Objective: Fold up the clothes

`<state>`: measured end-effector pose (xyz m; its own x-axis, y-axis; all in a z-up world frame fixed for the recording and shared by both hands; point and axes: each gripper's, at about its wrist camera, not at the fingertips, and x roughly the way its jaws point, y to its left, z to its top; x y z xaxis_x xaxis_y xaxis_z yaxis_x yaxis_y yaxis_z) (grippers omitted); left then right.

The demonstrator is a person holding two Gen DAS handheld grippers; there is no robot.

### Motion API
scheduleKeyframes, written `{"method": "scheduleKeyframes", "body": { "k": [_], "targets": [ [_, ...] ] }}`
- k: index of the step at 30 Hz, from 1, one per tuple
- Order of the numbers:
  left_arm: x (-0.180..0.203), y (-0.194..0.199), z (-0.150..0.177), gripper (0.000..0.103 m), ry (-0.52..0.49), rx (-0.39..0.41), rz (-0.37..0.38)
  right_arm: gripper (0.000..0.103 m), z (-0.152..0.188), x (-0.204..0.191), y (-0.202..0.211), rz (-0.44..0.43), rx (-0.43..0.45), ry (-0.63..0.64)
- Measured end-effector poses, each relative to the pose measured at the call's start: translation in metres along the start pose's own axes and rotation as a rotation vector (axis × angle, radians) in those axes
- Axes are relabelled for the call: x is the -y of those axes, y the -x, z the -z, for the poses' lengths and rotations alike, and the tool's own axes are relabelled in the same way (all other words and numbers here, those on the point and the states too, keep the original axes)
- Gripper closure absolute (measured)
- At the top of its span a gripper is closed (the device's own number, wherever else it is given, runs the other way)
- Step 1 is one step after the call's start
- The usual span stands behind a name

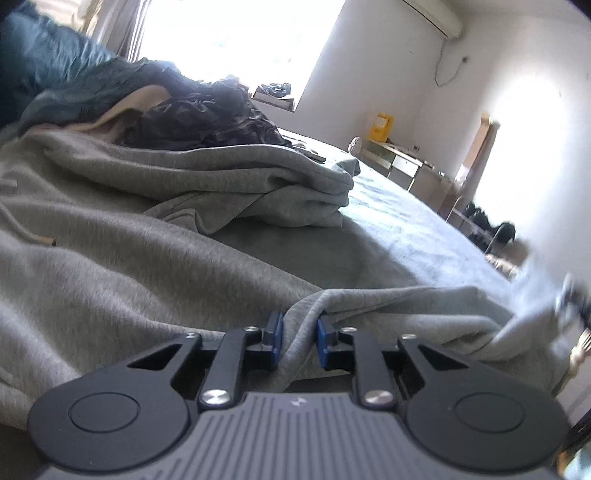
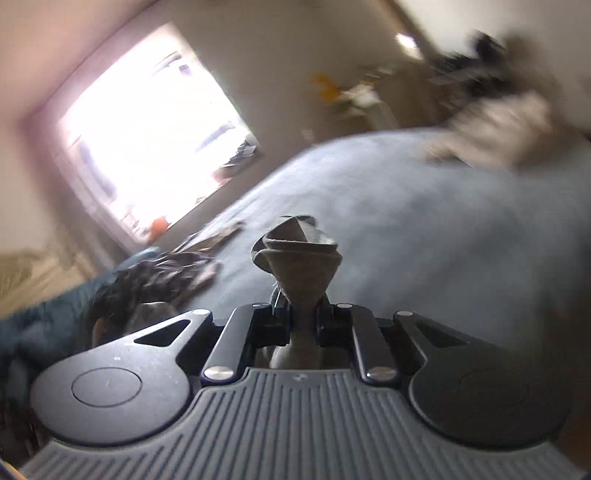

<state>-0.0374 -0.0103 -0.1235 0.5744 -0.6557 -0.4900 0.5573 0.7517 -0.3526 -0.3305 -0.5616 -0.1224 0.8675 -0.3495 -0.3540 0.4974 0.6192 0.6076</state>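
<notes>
Grey-blue bedspread [image 1: 399,218] under a bright window [image 1: 236,33]; both grippers' fingers [image 1: 275,338] pinch grey sweatshirt [image 1: 147,258] fabric.

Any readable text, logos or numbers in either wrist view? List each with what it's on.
No readable text in either view.
Small pale mark on the left gripper body: too small to read.
Same mark on the right gripper: too small to read.
Yellow box by the far wall: any print is too blurred to read.
</notes>
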Motion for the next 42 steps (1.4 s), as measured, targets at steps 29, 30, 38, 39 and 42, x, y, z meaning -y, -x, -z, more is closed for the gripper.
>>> {"method": "scheduleKeyframes", "body": {
  "k": [29, 30, 38, 39, 42],
  "targets": [
    [-0.006, 0.004, 0.005, 0.086, -0.012, 0.038, 0.053, 0.045, 0.058, -0.227, -0.207, -0.525, -0.779, 0.918],
    [-0.007, 0.003, 0.005, 0.086, -0.009, 0.037, 0.055, 0.044, 0.064, -0.230, -0.215, -0.538, -0.832, 0.932],
    [-0.014, -0.008, 0.006, 0.086, 0.021, 0.043, 0.052, 0.060, 0.090, -0.243, -0.207, -0.481, -0.874, 1.087],
    [-0.013, -0.008, 0.005, 0.086, 0.025, 0.050, 0.050, 0.078, 0.089, -0.243, -0.203, -0.466, -0.849, 1.094],
    [-0.010, -0.006, 0.002, 0.087, 0.035, 0.073, 0.045, 0.094, 0.086, -0.250, -0.182, -0.449, -0.741, 1.146]
  ]
}}
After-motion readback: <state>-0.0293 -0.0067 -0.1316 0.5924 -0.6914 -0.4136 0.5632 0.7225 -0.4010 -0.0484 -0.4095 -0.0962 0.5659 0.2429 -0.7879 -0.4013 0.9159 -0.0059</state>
